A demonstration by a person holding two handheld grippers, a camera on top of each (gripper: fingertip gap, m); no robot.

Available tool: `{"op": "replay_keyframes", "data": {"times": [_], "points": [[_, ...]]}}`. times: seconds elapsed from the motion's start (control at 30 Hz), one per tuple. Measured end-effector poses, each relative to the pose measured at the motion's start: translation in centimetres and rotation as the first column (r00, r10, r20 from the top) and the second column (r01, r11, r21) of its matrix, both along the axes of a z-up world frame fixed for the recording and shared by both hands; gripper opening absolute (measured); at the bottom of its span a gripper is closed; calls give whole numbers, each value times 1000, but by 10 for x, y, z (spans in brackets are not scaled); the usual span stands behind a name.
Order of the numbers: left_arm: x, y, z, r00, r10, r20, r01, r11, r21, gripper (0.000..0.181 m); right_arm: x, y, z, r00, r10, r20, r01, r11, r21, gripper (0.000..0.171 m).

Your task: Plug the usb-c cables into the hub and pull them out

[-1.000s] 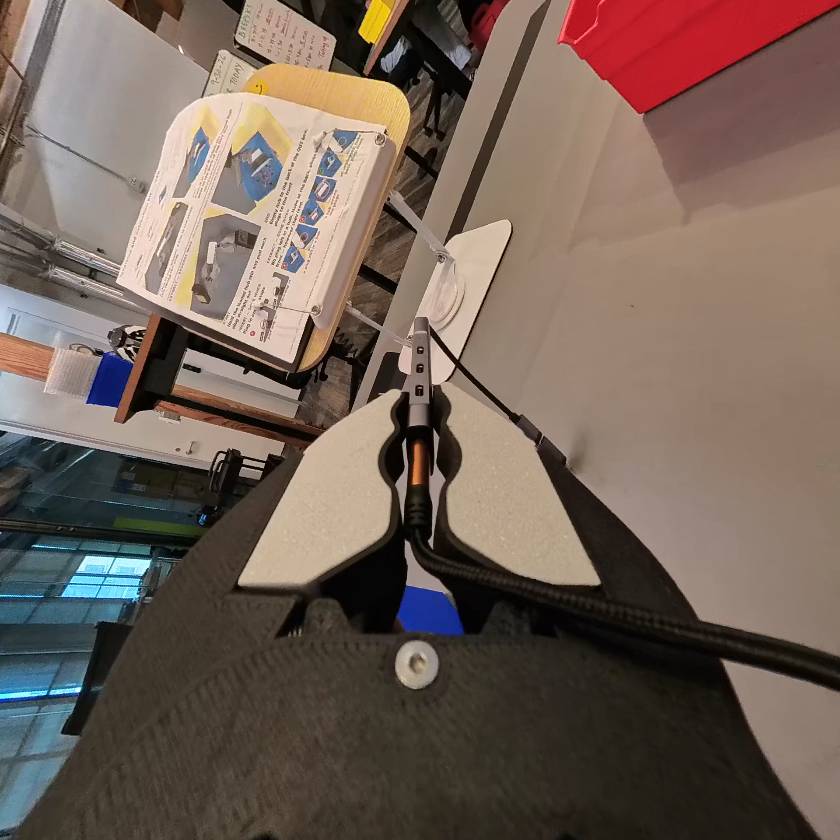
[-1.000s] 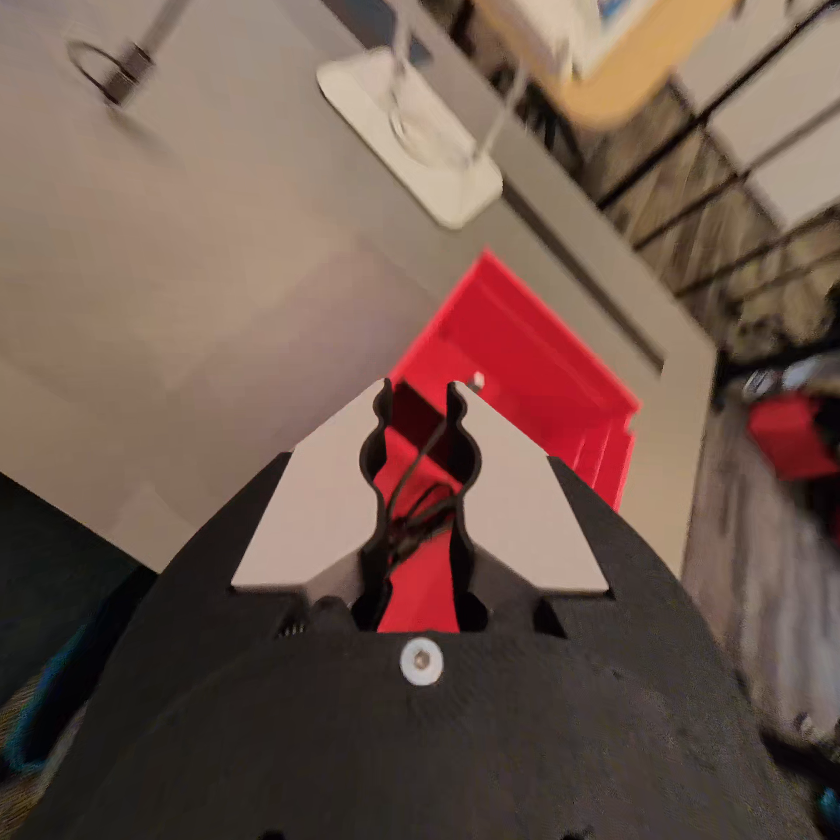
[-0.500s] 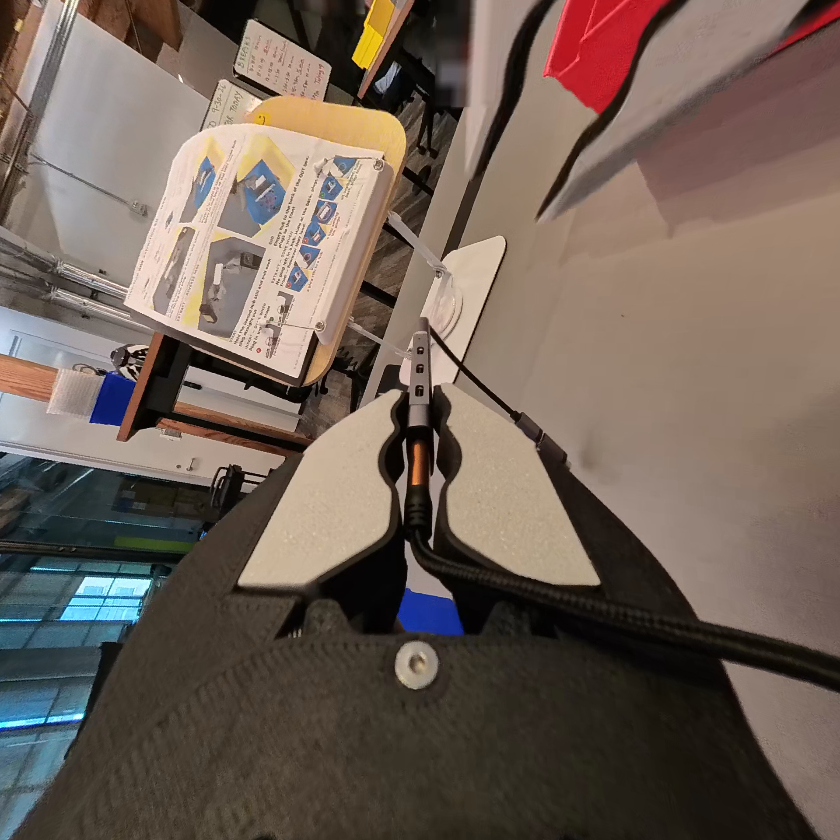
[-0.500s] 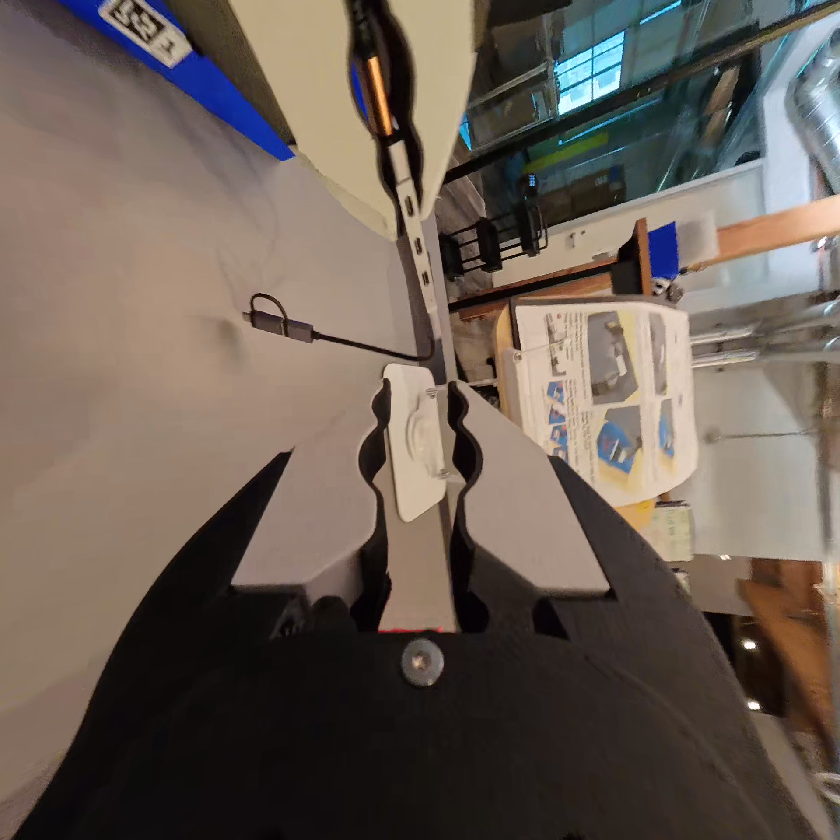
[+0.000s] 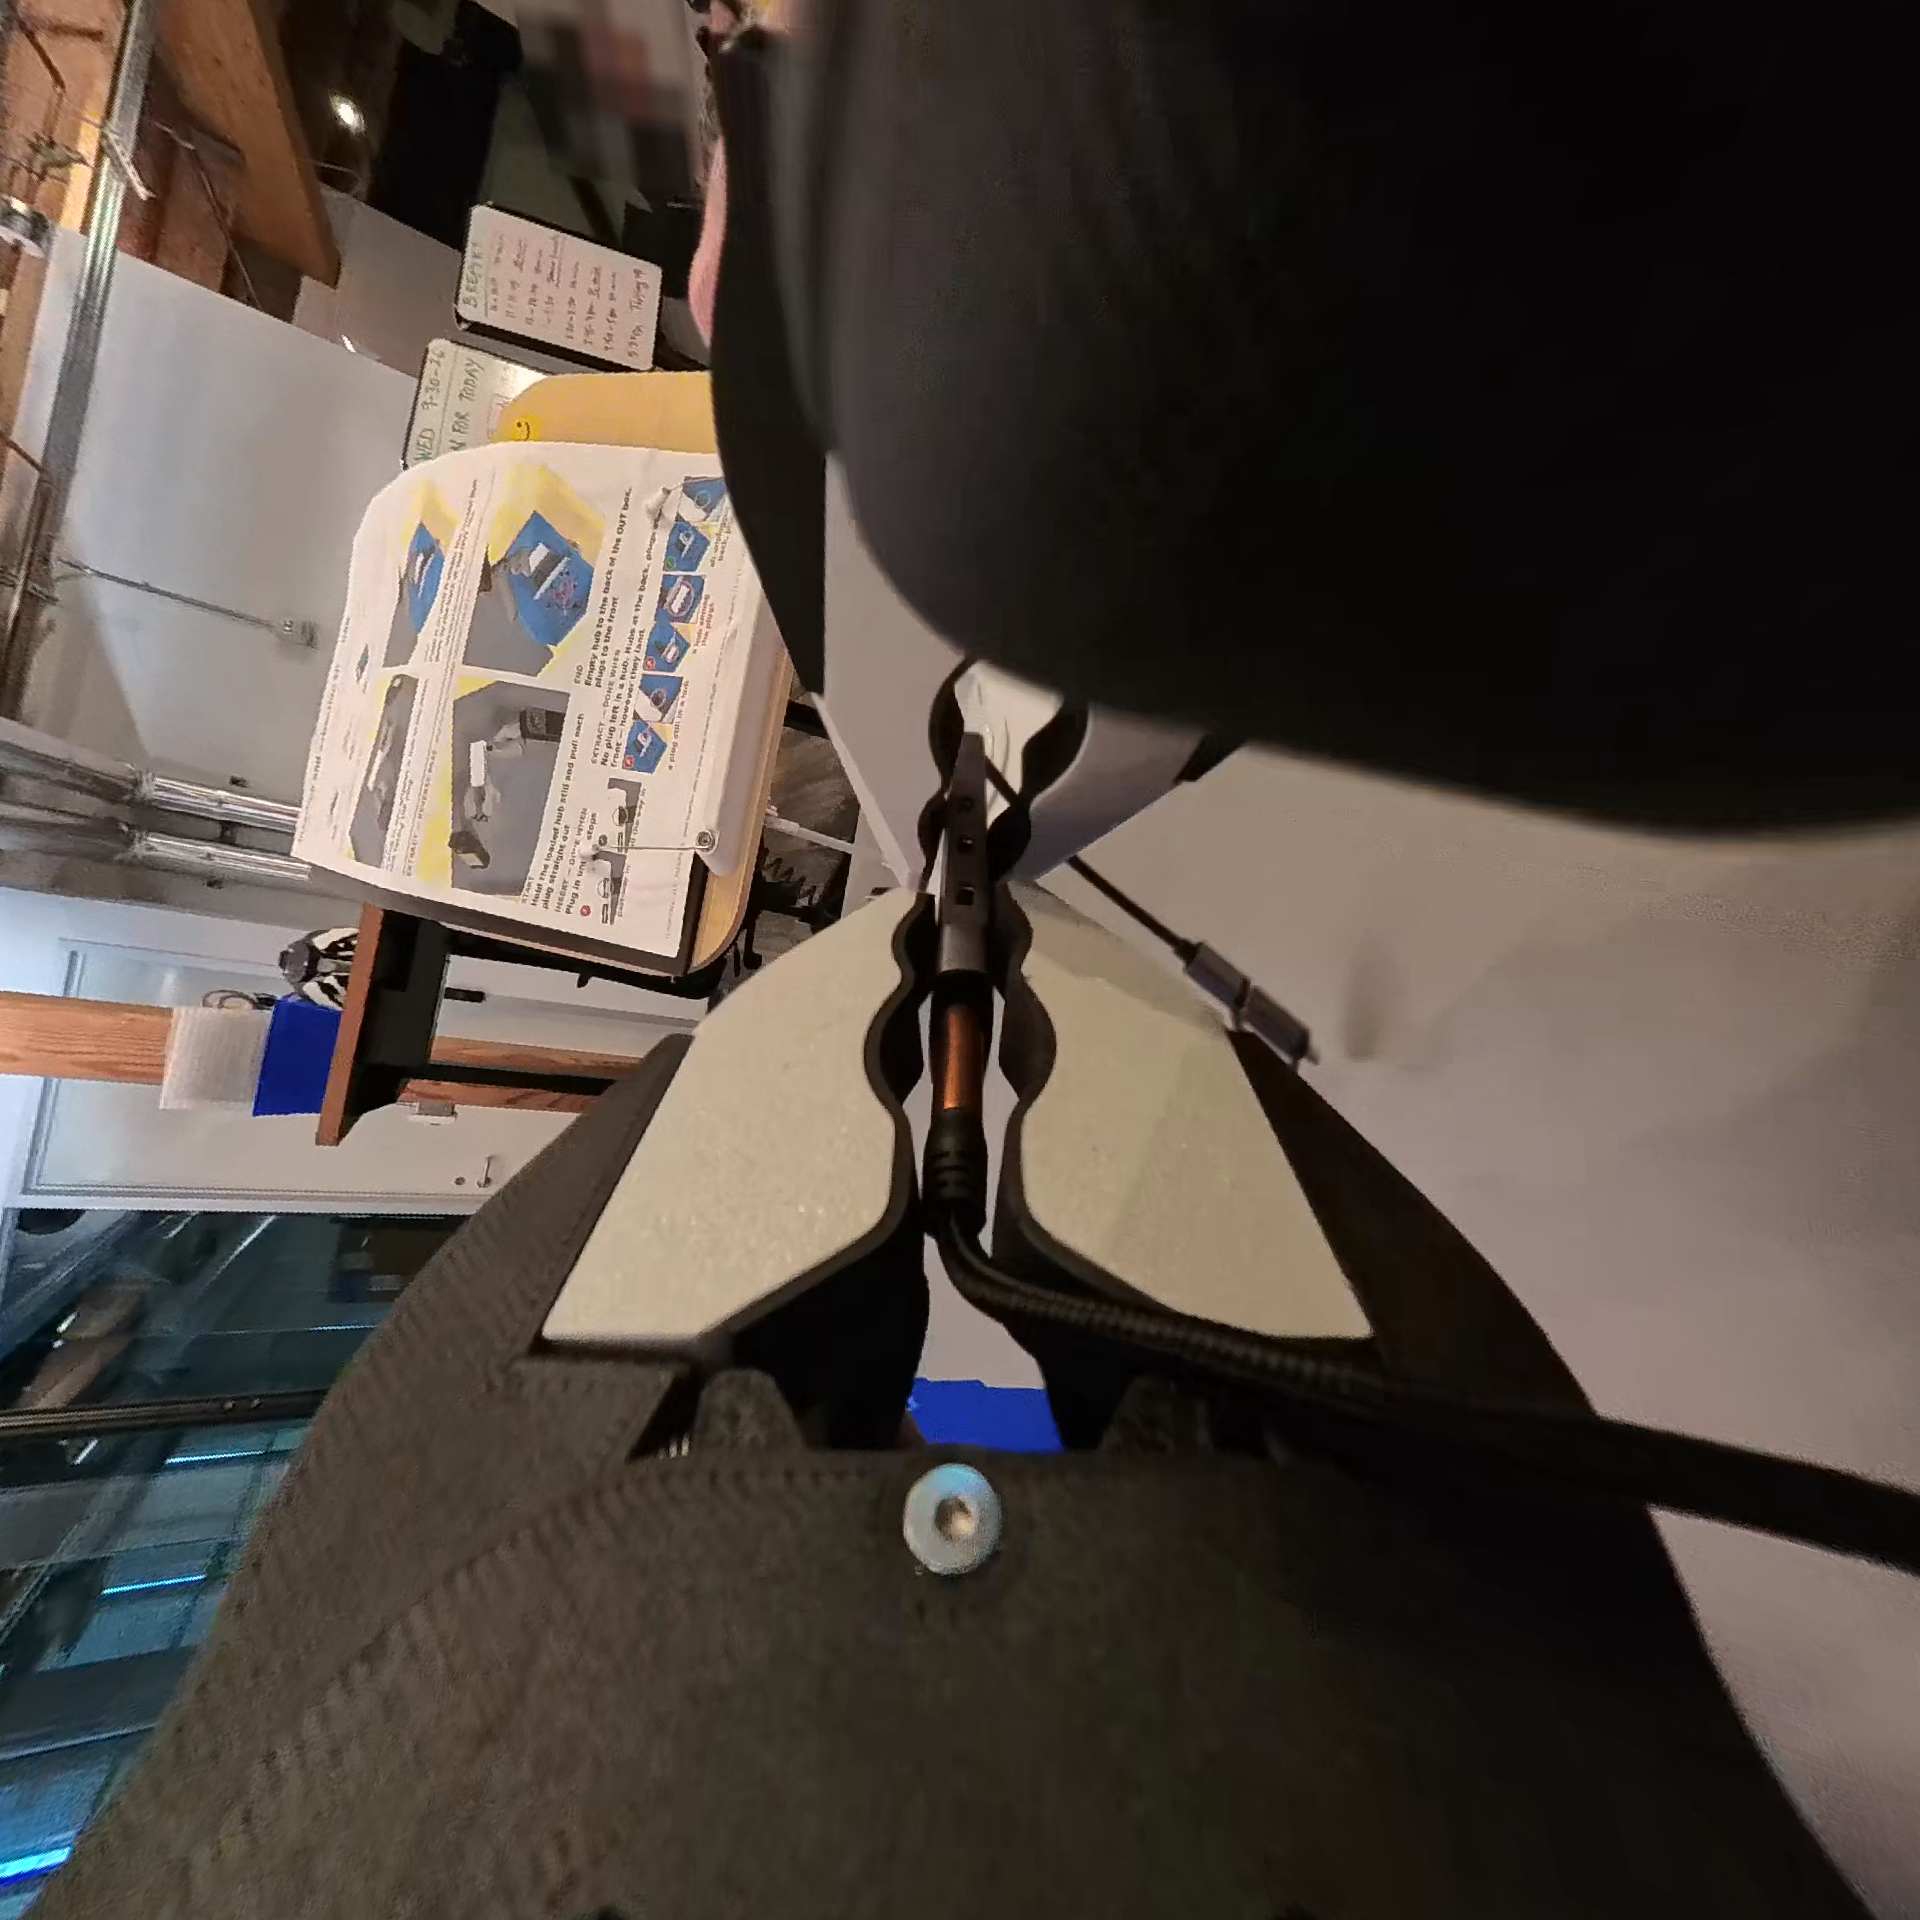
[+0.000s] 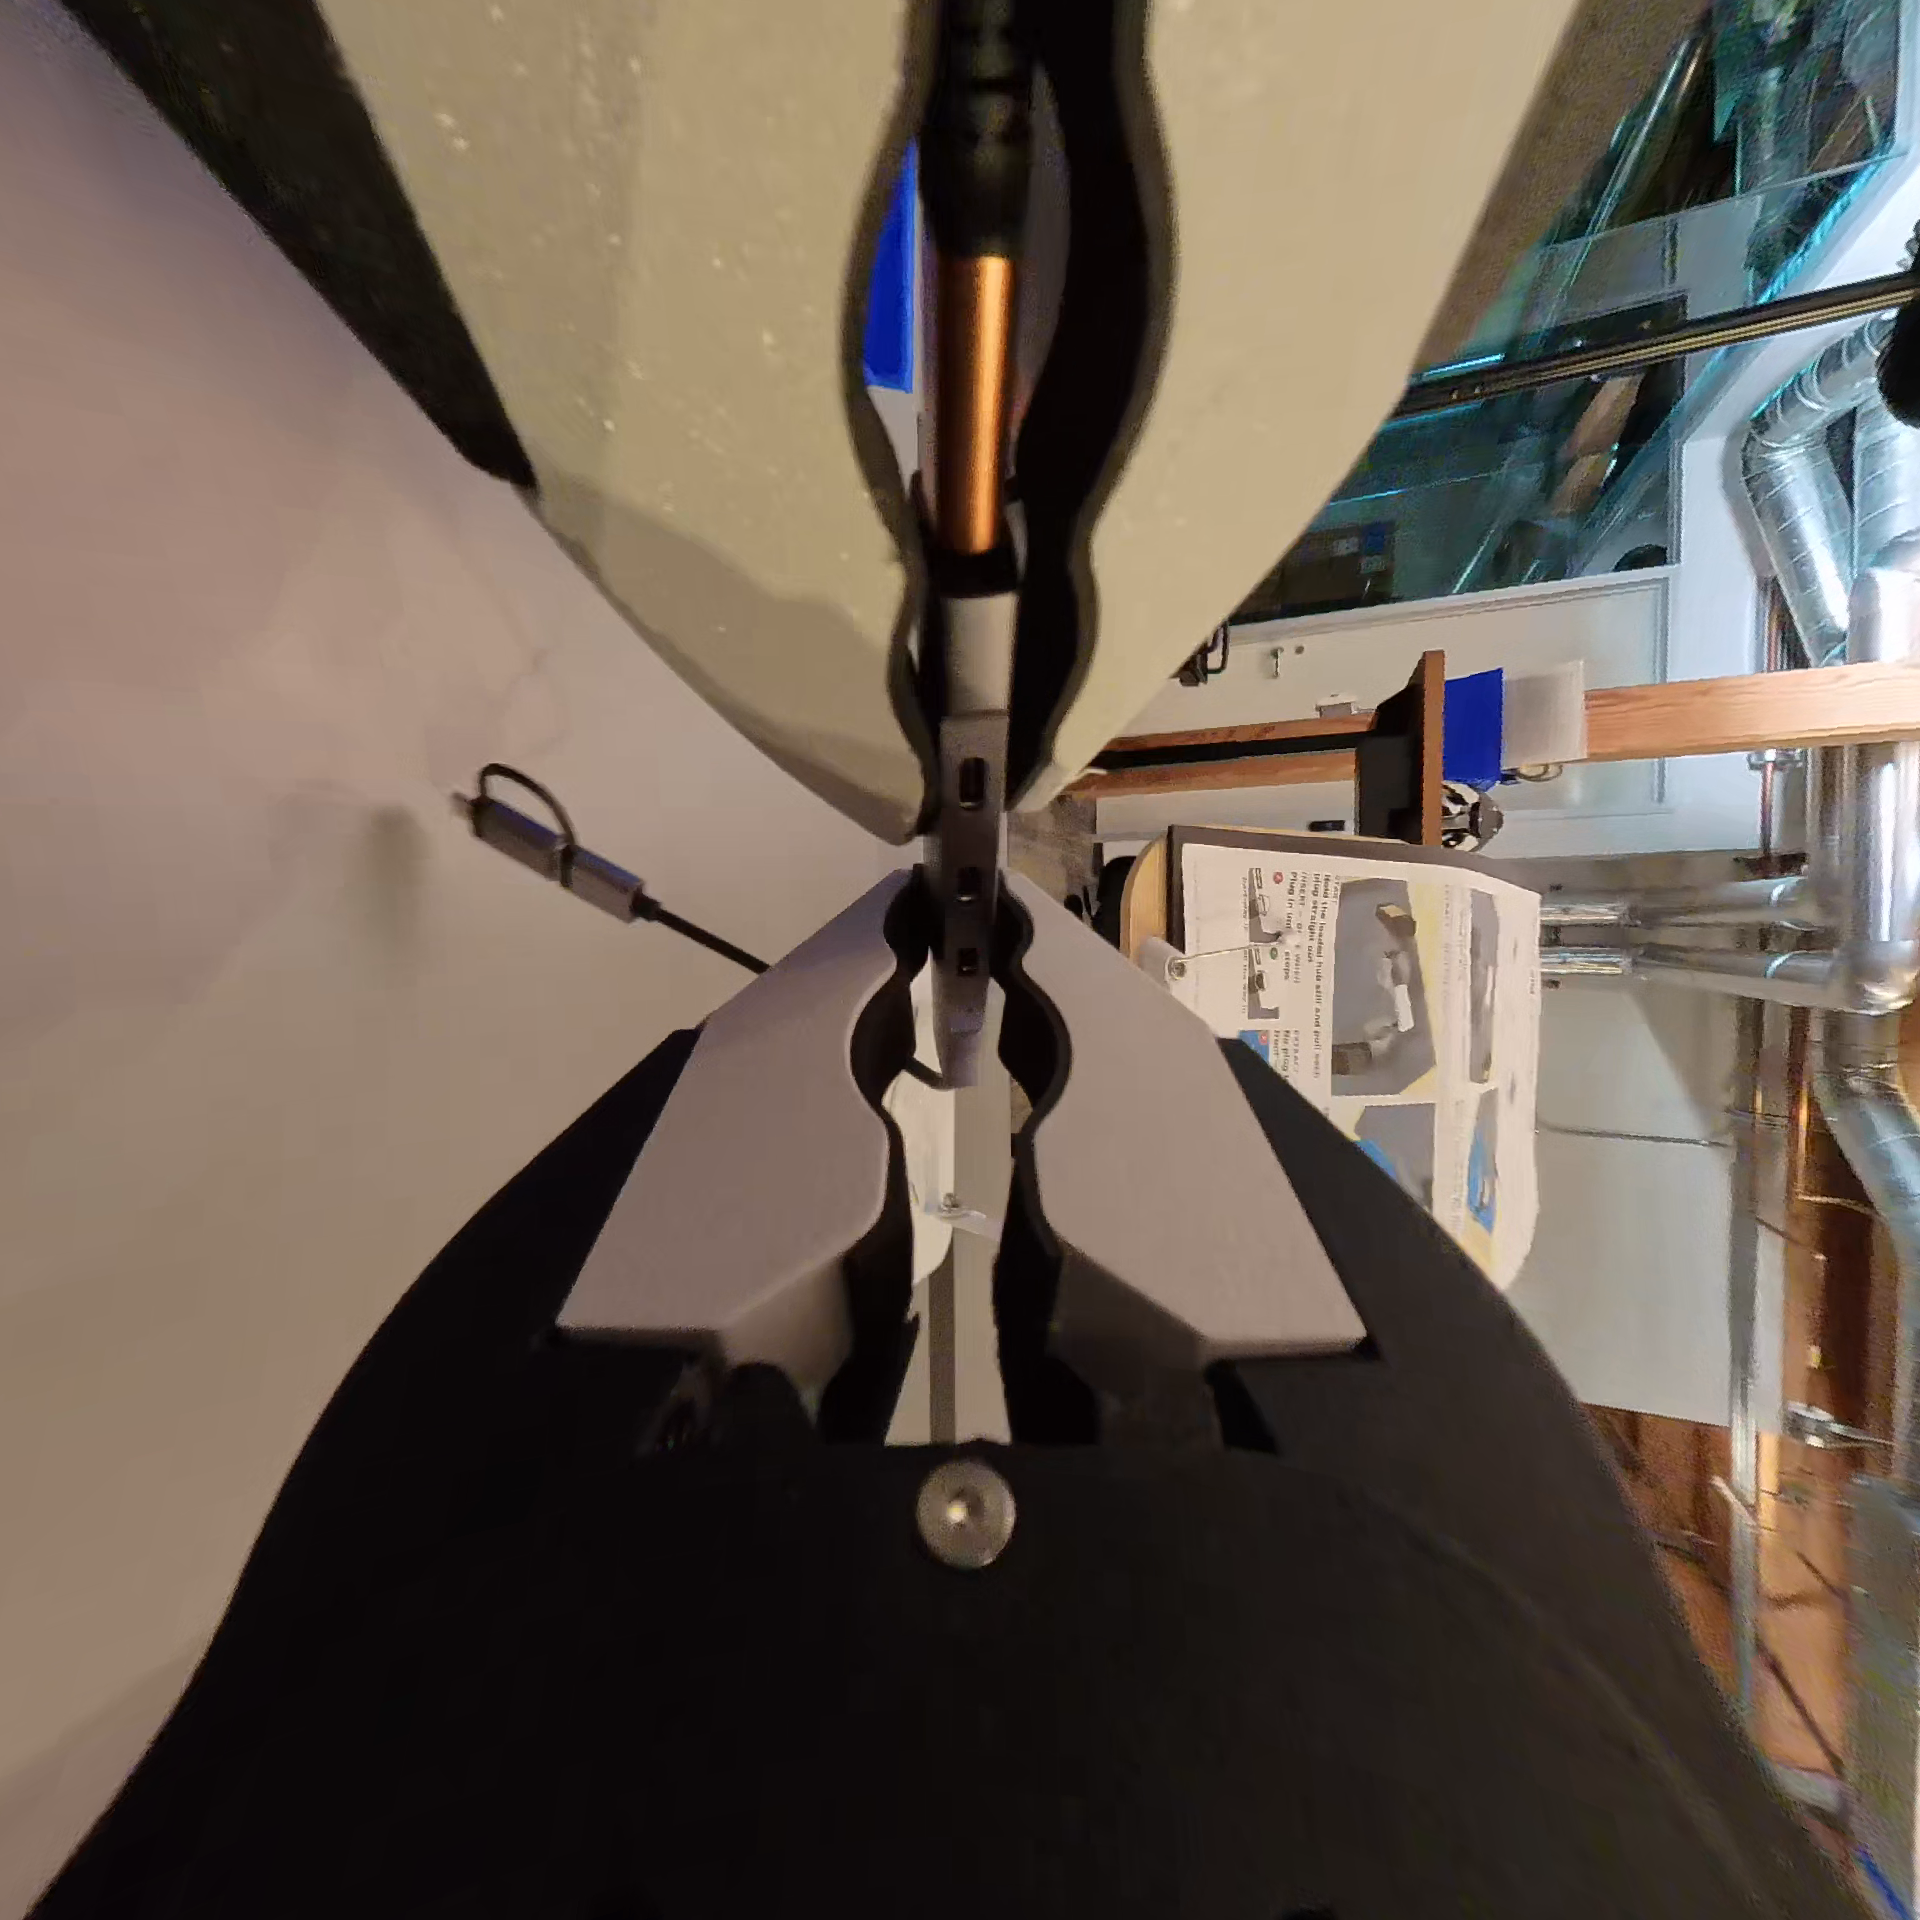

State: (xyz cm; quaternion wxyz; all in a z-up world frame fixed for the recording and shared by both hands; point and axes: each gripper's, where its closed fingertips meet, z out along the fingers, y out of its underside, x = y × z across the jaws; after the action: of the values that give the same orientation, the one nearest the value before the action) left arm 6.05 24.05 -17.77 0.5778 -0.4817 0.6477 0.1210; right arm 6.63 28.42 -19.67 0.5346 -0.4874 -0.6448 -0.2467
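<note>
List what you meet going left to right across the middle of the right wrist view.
Grey tabletop → loose double-ended adapter plug → grey hub between the right gripper fingers → instruction sheet on its stand → silver pipes.

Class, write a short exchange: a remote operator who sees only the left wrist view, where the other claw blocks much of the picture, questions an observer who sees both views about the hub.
Operator: How far is the hub into the right claw?
Observer: Its end lies between the fingers, past their tips, inside the first rounded hollow. I cannot tell whether they press on it.
Operator: Are the side ports free?
Observer: Three ports show along the hub's edge, and nothing is plugged into any of them.
</note>
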Motion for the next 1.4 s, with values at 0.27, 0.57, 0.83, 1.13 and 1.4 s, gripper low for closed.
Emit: {"op": "replay_keyframes", "data": {"times": [0.27, 0.57, 0.83, 1.13, 1.4], "points": [[1, -11, 19, 997, -67, 38, 69, 997, -33, 28, 4, -2, 11, 976, 19, -217, -47, 991, -126, 7], [-14, -1, 49, 975, -34, 218, 56, 994, -96, 34, 6, -6, 39, 769, -17, -639, -227, 927, -299, 7], [-1, 3, 65, 912, 21, 410, 27, 993, -113, 42, -3, -10, 50, 569, -74, -819, -356, 876, -327, 7], [13, -11, 66, 891, -46, 451, 161, 962, -221, 45, -19, -39, 53, 522, 51, -852, -576, 757, -308, 7], [17, -43, 72, 878, -311, 365, 462, 749, -475, 44, -28, -83, 63, 487, 211, -848, -792, 516, -327, 7]]}}
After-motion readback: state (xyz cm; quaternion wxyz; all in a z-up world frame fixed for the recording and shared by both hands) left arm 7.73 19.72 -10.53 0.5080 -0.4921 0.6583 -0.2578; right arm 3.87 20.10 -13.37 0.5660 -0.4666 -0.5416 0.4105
